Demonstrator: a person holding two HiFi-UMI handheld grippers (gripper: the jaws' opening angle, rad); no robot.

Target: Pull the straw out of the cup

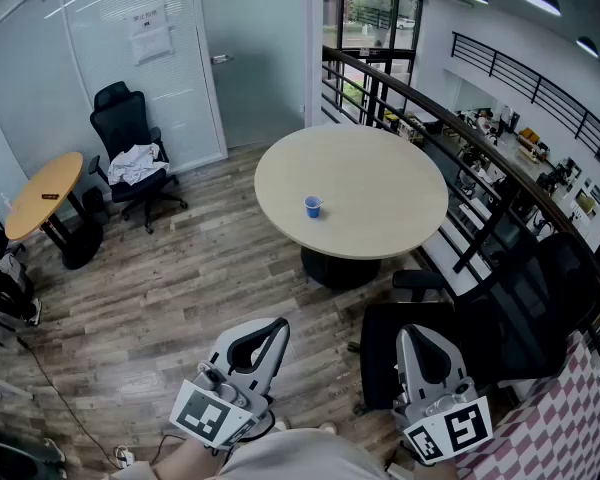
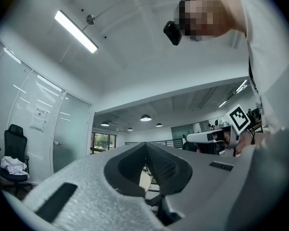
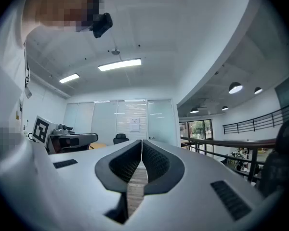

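While shut, left tool (image 1: pixel 281 324) beside right tool (image 1: pixel 407 332).

Black chair (image 1: pixel 510 308) stands near the table (image 1: pixel 380 218); wood floor (image 1: pixel 180 298) lies open.

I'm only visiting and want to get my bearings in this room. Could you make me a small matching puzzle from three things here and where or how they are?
Things:
1. blue cup
2. white cloth
3. right gripper

Places or states:
A. lying on the office chair
B. jaws together, nothing between them
C. standing on the round table

Pairs: 1-C, 2-A, 3-B.
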